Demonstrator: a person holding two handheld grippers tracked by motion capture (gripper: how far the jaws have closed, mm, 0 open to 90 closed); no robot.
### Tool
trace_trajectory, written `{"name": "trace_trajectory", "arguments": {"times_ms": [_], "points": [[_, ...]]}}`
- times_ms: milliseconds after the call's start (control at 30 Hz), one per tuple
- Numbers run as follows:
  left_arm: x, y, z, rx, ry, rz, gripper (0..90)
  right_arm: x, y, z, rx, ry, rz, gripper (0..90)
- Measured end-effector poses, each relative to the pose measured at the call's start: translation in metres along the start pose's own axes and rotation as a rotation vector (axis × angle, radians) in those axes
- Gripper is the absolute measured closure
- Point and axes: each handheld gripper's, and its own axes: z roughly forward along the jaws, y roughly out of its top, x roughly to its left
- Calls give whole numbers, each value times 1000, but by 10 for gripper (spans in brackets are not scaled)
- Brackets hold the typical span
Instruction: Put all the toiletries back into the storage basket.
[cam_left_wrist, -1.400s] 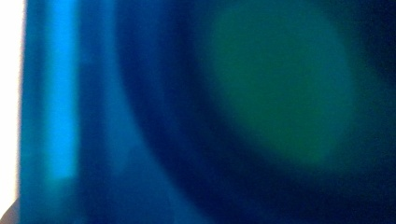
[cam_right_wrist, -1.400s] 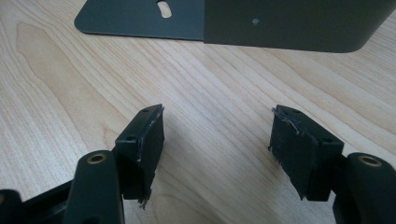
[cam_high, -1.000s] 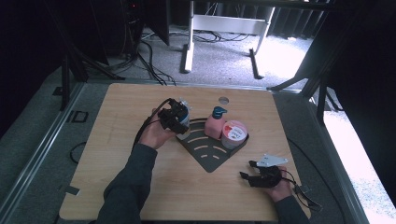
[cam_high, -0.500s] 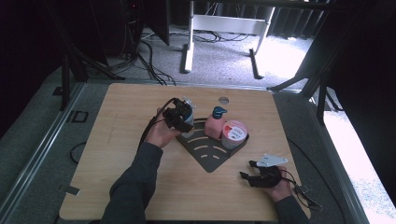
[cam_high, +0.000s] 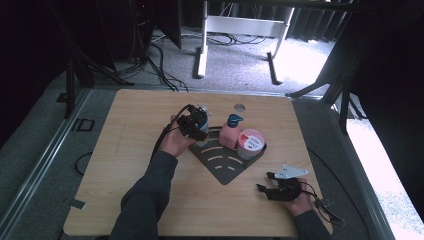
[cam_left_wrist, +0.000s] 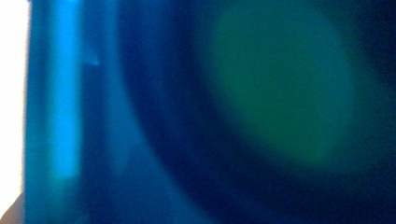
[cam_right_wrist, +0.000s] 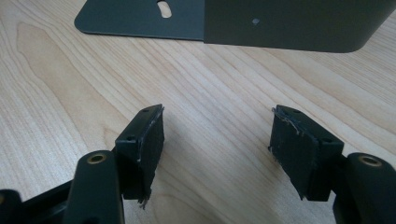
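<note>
my left tool (cam_high: 195, 123) is at the far left corner of the dark tray (cam_high: 226, 167), closed partway around a small bottle (cam_high: 203, 123) with a pale cap that stands at that corner. from above, the tool's body covers most of the bottle, so i cannot make out exactly where the pads meet it. in the left gripper view all i get is a blur of blue with a dull green patch, something pressed right up to the lens. my right tool (cam_right_wrist: 217, 140) rests low on the desk (cam_high: 125, 150) near the front right, well apart from the tray, its jaws standing wide with bare wood grain between them and nothing held. just beyond it lies the tray's dark edge (cam_right_wrist: 289, 28), cut off at the top. on the tray, right of the bottle, stand a pink pump bottle (cam_high: 230, 133) and a round tub with a pink lid (cam_high: 250, 142), touching or nearly so.
</note>
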Motion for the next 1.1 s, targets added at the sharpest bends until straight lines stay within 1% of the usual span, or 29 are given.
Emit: {"name": "trace_trajectory", "arguments": {"times_ms": [133,267,300,433,600,767,1100], "points": [[0,3,3,11,3,11,552,0,0,0,0,0,0,347],[0,6,5,17,5,13,552,0,0,0,0,0,0,347],[1,7,6,18,2,7,552,0,0,0,0,0,0,347],[2,12,8,25,3,4,551,0,0,0,0,0,1,347],[3,14,12,16,0,0,551,0,0,0,0,0,0,347],[4,16,18,22,12,-2,551,0,0,0,0,0,1,347],[5,20,31,21,14,-18,551,0,0,0,0,0,0,347]]}}
